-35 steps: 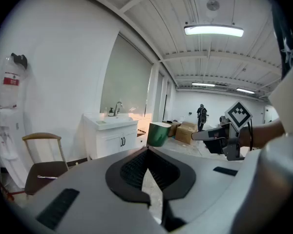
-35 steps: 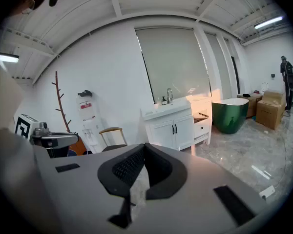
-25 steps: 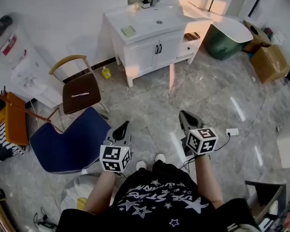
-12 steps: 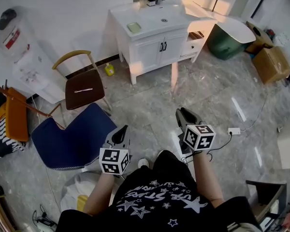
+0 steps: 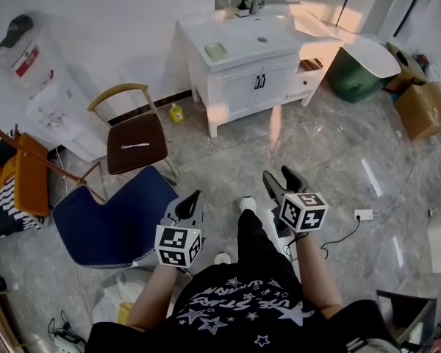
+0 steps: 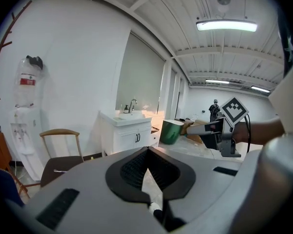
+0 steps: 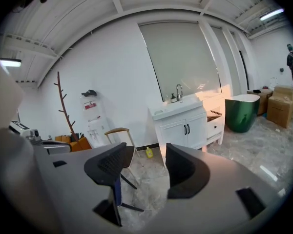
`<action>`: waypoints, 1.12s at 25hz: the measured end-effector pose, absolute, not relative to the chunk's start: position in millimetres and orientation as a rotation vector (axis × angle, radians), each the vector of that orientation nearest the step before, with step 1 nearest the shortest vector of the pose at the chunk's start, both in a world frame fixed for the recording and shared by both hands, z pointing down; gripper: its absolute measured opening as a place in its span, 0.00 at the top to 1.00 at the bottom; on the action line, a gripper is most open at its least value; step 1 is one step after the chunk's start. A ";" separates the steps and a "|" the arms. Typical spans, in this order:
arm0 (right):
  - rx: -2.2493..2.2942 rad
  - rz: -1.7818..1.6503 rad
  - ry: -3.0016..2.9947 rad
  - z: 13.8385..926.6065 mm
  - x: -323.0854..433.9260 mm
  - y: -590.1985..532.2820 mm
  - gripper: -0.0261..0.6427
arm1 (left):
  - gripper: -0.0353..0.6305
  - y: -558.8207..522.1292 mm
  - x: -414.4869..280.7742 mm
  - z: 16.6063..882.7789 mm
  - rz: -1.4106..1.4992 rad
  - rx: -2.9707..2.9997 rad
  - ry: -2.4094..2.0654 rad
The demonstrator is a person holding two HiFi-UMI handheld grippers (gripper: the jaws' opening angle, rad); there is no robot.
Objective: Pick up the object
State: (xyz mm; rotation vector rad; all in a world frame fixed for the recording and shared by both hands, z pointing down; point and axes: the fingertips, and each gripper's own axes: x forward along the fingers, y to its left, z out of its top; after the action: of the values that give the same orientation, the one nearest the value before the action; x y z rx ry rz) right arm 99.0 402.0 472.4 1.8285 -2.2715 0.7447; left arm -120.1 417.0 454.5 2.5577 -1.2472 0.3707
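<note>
- Left hand-held gripper (image 5: 194,195): jaws together, nothing between them.
- Right hand-held gripper (image 5: 276,173): jaws have just been opening and now stand apart, with nothing between them.
- Step in hand, by judgement: approach only, with no grasp begun.
- Which object is meant cannot be told. The chair (image 5: 136,142) and the yellow bottle (image 5: 176,113) stand ahead, well apart from both.
- Next move: close in and line the open jaws on the target.

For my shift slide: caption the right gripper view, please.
Right gripper, jaws just opened and empty, faces white vanity and wooden chair.
</note>
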 end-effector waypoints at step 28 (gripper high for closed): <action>1.542 0.931 -2.451 497.1 210.7 44.9 0.57 | 0.92 106.2 1.1 444.9 0.433 2.369 -1.576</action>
State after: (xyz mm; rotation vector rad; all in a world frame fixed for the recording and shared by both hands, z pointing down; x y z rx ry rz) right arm 210.7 44.9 497.1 1.5424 -2.4514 0.9307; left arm 1.1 106.2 444.9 2.3687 -1.5760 0.4330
